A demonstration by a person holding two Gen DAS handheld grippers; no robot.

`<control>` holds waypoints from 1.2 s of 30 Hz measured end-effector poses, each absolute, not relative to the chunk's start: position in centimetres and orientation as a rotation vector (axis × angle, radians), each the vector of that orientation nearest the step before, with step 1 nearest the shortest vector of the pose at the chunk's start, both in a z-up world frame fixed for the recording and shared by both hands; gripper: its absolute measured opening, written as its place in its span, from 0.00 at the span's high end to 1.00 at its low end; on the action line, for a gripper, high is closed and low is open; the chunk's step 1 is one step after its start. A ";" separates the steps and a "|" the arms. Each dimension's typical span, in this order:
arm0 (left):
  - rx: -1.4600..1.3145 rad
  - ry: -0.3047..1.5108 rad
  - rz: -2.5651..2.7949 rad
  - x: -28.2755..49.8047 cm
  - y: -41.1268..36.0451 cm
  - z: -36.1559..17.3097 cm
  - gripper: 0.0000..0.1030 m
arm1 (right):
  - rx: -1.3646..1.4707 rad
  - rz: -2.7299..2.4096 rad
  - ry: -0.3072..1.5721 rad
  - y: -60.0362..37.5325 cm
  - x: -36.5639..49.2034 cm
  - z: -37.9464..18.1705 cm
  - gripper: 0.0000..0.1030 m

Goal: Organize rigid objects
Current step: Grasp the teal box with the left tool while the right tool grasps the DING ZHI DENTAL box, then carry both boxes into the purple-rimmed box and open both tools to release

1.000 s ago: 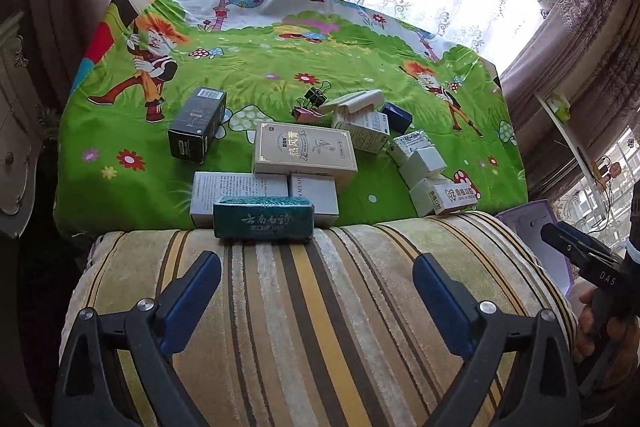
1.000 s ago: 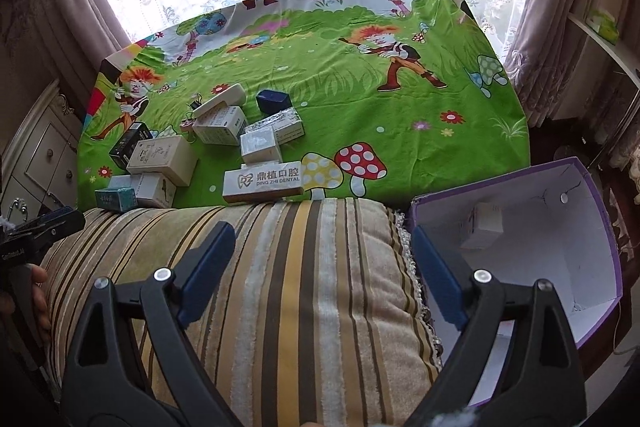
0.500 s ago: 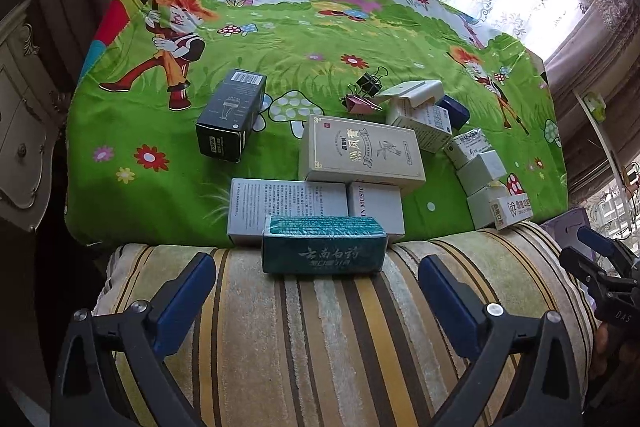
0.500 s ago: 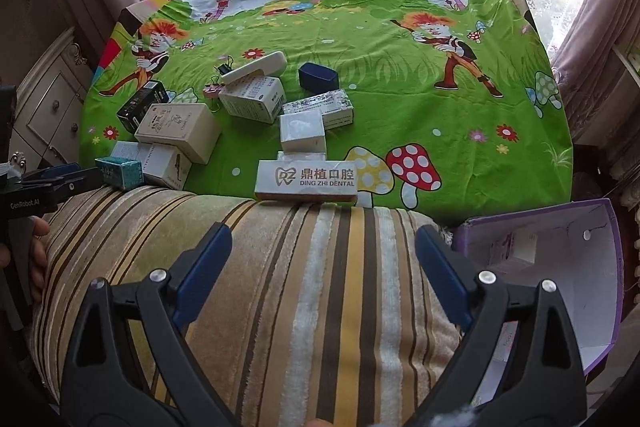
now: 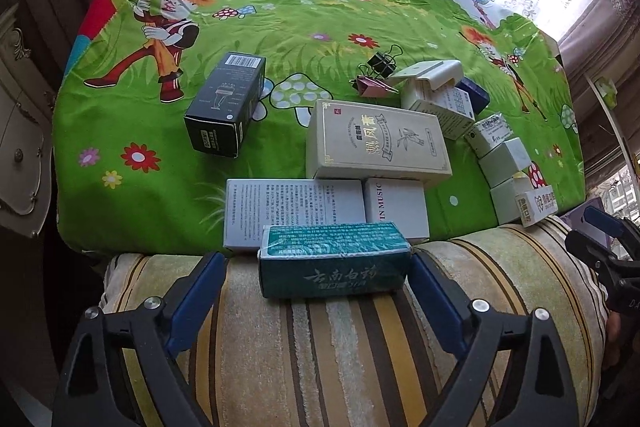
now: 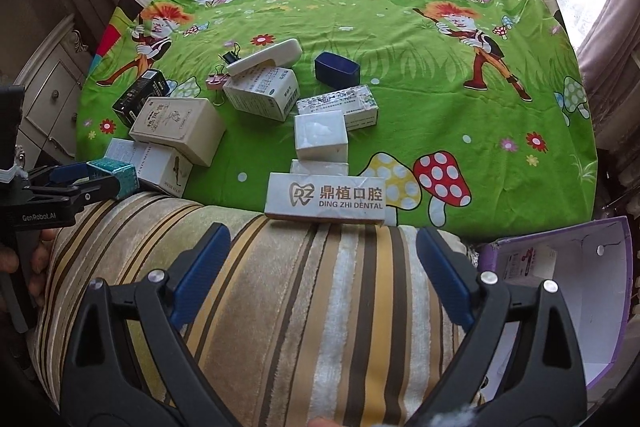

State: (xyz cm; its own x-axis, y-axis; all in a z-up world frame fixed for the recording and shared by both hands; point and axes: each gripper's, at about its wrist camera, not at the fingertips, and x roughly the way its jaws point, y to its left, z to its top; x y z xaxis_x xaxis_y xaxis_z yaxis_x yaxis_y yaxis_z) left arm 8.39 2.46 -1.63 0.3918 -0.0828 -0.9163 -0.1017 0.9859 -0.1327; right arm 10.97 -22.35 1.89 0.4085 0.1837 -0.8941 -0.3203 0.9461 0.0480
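Several small boxes lie on a green cartoon tablecloth (image 5: 120,115). A teal box (image 5: 334,259) lies at the cloth's near edge, between the open jaws of my left gripper (image 5: 316,279), which does not touch it. In the right wrist view the same teal box (image 6: 114,175) sits by the left gripper. My right gripper (image 6: 324,247) is open, just short of a white "DING ZHI DENTAL" box (image 6: 326,197). A cream box (image 5: 376,143), a black box (image 5: 226,103) and white boxes lie behind.
A striped cushion (image 6: 300,307) lies under both grippers. A purple open box (image 6: 568,291) with a small carton inside stands at the right. Binder clips (image 5: 378,73), a white case (image 6: 266,57) and a dark blue case (image 6: 336,69) lie mid-table. A cabinet stands at the left.
Both grippers have moved forward toward the table. The teal box now sits between the left jaws, and the dental box is close ahead of the right jaws.
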 end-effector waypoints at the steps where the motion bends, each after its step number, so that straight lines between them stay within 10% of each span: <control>1: -0.177 1.171 0.013 8.4 2.5 -1.7 0.18 | -0.141 0.317 1.109 -22.3 11.1 1.8 0.07; 24: -0.181 1.103 0.018 7.7 2.5 -0.6 0.28 | -0.247 0.281 1.203 -20.0 14.4 -1.0 0.07; 36: -0.179 1.035 0.004 7.0 1.3 1.3 0.28 | -0.148 0.287 1.182 -22.1 13.6 -0.6 0.49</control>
State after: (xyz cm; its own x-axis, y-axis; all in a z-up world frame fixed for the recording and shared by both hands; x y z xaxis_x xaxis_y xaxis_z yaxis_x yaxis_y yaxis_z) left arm 7.01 1.27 1.35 0.5116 -0.0809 -0.8554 -0.0876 0.9855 -0.1456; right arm 13.57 -22.05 -0.57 0.3479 0.1432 -0.9265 -0.2972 0.9541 0.0359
